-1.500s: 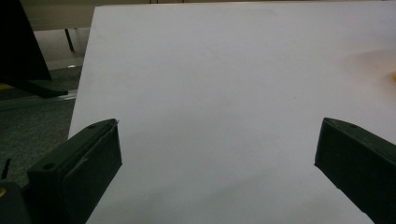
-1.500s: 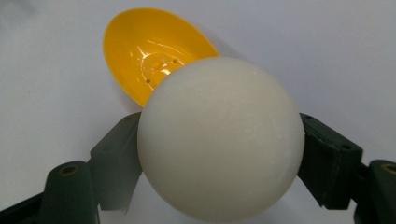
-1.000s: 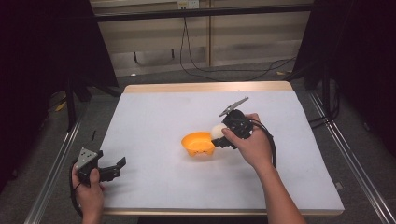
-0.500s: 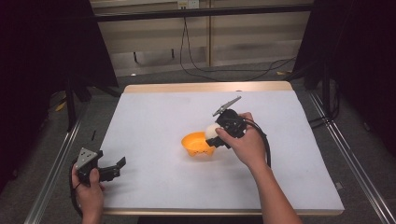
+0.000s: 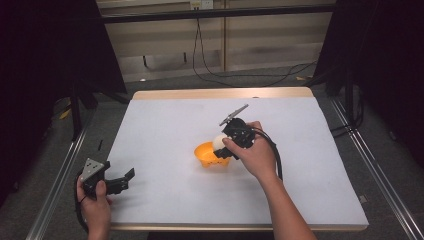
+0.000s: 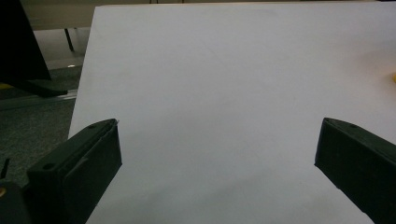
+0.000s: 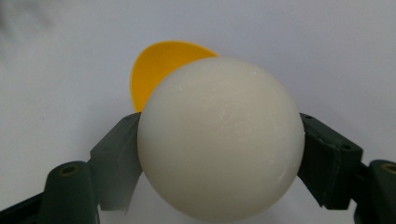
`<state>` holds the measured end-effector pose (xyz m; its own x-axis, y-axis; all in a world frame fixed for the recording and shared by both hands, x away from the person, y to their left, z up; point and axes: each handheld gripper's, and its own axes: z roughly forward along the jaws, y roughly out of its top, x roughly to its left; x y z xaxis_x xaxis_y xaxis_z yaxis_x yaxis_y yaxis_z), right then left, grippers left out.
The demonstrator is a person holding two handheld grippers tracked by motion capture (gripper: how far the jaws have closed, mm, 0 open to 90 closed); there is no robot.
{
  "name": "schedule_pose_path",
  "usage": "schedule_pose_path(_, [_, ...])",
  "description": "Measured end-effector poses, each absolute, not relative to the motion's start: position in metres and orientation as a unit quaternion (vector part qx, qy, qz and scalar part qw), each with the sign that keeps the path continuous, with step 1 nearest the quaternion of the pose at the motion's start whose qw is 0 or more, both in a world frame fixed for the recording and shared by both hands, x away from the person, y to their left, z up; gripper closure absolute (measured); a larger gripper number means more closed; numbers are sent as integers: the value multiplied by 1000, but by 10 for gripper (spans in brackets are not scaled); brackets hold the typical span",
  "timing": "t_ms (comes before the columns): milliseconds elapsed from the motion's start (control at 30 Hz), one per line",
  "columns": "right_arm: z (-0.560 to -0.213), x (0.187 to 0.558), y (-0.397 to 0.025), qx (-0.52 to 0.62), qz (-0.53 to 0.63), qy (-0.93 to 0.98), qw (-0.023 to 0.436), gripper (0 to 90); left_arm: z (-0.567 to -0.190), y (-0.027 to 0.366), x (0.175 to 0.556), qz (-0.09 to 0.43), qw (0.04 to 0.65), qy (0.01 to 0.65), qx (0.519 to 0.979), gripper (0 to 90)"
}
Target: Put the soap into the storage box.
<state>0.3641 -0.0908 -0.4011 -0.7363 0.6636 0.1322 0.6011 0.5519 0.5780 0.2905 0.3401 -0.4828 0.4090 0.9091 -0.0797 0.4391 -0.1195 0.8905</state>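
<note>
1. the right tool [image 7: 219, 140] is clenched on a white ball [image 7: 219, 140], one jaw pressed against each side of it.
2. in the high view the ball [image 5: 218, 141] sits just above an orange bowl [image 5: 207, 156], near the middle of the table [image 5: 165, 130].
3. the left tool [image 5: 125, 179] rests at the table's near left corner, well apart from the bowl, its jaws spread wide with nothing between them.

From where I stood, nothing carried any writing I could read: no label, brand, number or sign anywhere.
</note>
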Motion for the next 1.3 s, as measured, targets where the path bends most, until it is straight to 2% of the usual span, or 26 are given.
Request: schedule_pose_path(1300, [-422, 378, -65, 375, 284, 882, 35, 235, -483, 340, 291, 254, 461, 482, 701, 3])
